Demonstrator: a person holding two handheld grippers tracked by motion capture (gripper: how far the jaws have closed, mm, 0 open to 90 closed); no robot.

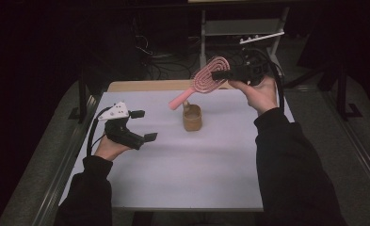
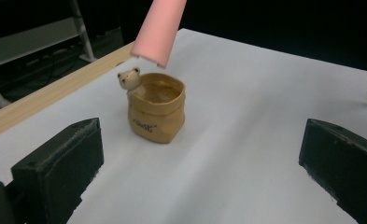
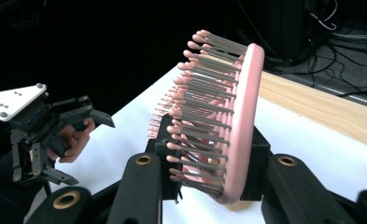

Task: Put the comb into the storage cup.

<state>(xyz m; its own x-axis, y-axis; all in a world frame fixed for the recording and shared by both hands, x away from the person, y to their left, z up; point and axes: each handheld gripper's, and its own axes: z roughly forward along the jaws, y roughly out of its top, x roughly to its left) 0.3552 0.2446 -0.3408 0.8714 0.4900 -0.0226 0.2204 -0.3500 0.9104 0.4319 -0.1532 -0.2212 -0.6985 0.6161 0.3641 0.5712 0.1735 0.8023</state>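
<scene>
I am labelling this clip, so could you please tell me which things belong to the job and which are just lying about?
In the job:
- pink hairbrush, clamped in the right hand-held gripper
- tan bear cup

Lying about:
- white rack
- floor cables

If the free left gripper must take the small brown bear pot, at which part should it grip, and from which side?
Best grip the brown bear pot across its body, just below the folded rim, coming level from the left gripper, whose jaws stand open and face it. The pot stands upright and alone on the table. From above, the pink hairbrush handle hangs over the opening, and the bear head sticks up at the rim.
</scene>
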